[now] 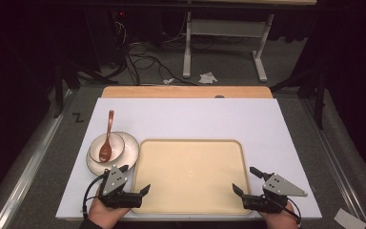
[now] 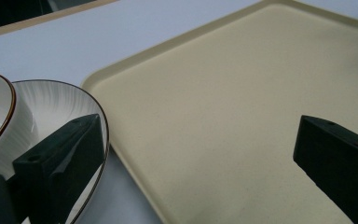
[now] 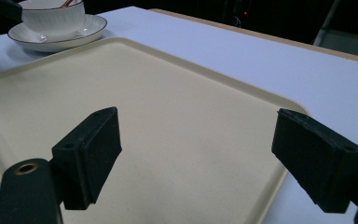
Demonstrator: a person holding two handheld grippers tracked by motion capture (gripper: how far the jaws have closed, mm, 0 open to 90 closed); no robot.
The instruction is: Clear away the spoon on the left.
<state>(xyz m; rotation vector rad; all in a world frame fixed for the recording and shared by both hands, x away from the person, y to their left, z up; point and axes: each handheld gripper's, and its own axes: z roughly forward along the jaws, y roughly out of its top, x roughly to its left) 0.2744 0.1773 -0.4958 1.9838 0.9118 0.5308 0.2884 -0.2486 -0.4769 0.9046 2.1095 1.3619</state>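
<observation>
Between the spread fingers of the left gripper [image 1: 137, 182] nothing is pinched; in the left gripper view one black finger [image 2: 63, 156] hangs over the rim of the white ribbed saucer [image 2: 51, 105] and the other over the flat beige rectangular plastic tray [image 2: 223, 116]. At the tray's opposite near corner, the right gripper [image 1: 247, 180] likewise holds its fingers [image 3: 91, 149] wide apart, with the tray's corner and rim lying between them, untouched as far as the right gripper view shows. Both grippers sit at the near edge of the white-covered tabletop [image 1: 195, 114], each pointing inward over the tray [image 1: 190, 174]. Just left of the tray stands the saucer [image 1: 129, 155], carrying a white bowl [image 1: 116, 143] with a reddish-brown wooden spoon [image 1: 107, 140] resting in it, handle pointing away.
</observation>
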